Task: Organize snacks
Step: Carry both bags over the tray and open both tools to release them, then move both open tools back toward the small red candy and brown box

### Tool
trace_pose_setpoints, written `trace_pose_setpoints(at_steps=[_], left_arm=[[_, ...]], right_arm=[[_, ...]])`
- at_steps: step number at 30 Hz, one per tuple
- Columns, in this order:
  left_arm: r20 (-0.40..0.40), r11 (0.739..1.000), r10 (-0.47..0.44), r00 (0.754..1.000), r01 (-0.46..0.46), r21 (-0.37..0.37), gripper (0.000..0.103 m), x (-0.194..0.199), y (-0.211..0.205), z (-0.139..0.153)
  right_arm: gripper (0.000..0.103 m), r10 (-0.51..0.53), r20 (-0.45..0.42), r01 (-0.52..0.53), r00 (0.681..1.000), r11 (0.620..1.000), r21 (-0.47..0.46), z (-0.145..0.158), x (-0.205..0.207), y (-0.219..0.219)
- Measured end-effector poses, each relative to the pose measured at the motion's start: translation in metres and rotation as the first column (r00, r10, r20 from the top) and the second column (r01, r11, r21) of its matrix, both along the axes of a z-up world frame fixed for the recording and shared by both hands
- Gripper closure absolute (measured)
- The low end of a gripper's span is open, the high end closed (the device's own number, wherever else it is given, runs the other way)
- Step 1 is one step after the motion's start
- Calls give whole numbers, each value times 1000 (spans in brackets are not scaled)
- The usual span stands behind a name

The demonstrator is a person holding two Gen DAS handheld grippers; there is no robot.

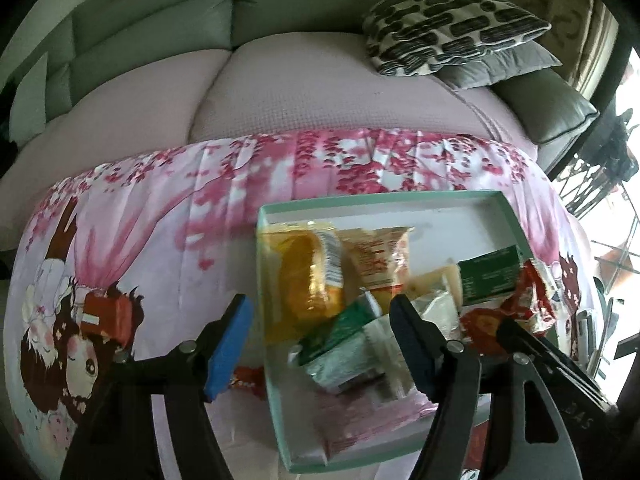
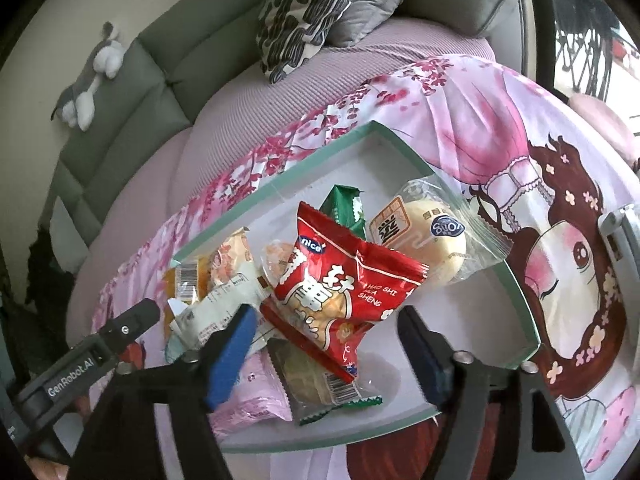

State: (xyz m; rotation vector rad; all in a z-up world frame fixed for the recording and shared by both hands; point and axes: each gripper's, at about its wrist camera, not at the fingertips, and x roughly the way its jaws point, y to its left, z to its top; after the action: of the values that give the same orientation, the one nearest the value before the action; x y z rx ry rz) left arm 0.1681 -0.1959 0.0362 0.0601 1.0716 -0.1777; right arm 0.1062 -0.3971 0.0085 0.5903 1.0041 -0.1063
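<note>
A mint-green tray [image 1: 404, 197] [image 2: 408, 152] sits on a pink cartoon cloth and holds several wrapped snacks. In the left wrist view my left gripper [image 1: 320, 344] is open, straddling the tray's left wall with a green packet [image 1: 340, 334] lying loose between its blue-padded fingers; a yellow packet [image 1: 304, 272] lies beyond. In the right wrist view my right gripper [image 2: 326, 356] is open over the tray, and a red packet [image 2: 348, 292] rests on other snacks between its fingers, with neither pad pressing it. A bun in clear wrap [image 2: 432, 236] lies at the tray's far right.
A small red box [image 1: 108, 312] lies on the cloth [image 1: 168, 216] left of the tray. Behind stands a sofa [image 1: 280, 80] with patterned pillows [image 1: 448, 24] and a plush toy [image 2: 92, 76]. The left gripper's finger [image 2: 132, 320] shows at the lower left of the right wrist view.
</note>
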Motion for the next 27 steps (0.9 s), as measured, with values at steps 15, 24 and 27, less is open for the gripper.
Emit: trace_pose_setpoints(at_steps=[15,24,27], left_arm=[[40,993,115,993,-116,11,7,-5,54,-7],[78,966,258,963,-258,-9,2,-10,109,-8],[76,957,291,954,-290,-24,2,-11,124,-9]], right_arm=[[0,27,7,-27,1000,996,-81,9,3,14],[0,15,27,-11,1000,989,-147,20,3,21],[0,18,40,-11,999,986,-168,26,2,26]])
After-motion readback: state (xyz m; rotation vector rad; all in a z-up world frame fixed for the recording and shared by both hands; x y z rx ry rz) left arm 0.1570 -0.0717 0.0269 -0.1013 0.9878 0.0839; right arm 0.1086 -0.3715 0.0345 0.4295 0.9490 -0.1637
